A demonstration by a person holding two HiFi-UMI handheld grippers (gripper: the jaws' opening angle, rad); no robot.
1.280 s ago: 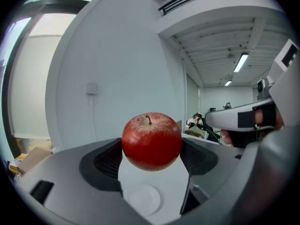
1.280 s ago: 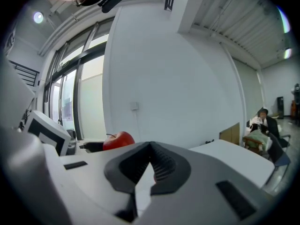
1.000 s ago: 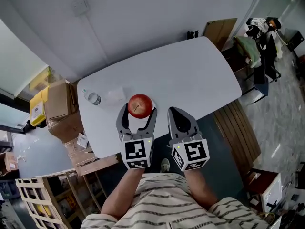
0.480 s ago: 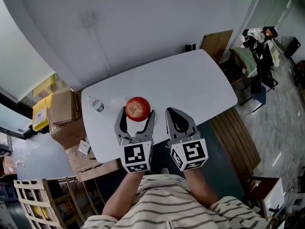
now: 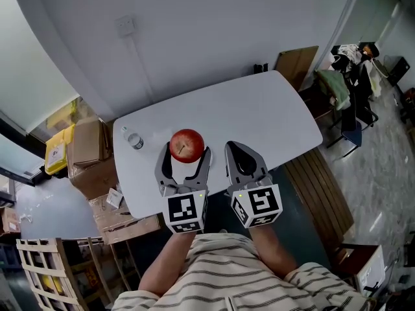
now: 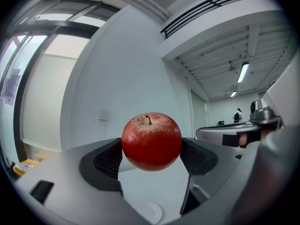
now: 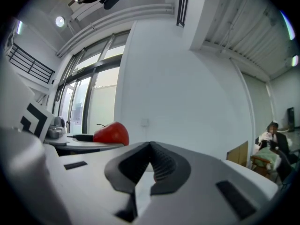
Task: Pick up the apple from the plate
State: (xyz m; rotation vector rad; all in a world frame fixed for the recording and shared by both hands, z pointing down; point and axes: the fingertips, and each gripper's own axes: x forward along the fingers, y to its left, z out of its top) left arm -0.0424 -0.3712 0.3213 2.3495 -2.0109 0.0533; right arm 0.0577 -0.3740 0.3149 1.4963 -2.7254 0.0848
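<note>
A red apple (image 5: 187, 146) with a short stem sits between the jaws of my left gripper (image 5: 187, 153), which is shut on it and holds it in the air above the white table (image 5: 259, 115). In the left gripper view the apple (image 6: 151, 141) fills the gap between the two dark pads, and a small white plate (image 6: 150, 212) lies on the table far below it. My right gripper (image 5: 245, 157) hangs just to the right at the same height, shut with nothing in it. The right gripper view shows the apple (image 7: 111, 133) off to its left.
A small water bottle (image 5: 133, 140) stands near the table's left end. Cardboard boxes (image 5: 87, 144) are stacked on the floor left of the table. A slatted wooden bench (image 5: 321, 180) lies at the right, and a chair with clothes (image 5: 343, 76) stands further back.
The left gripper has carried the apple a little higher and away from the table. The right gripper has kept its place beside it, still shut.
</note>
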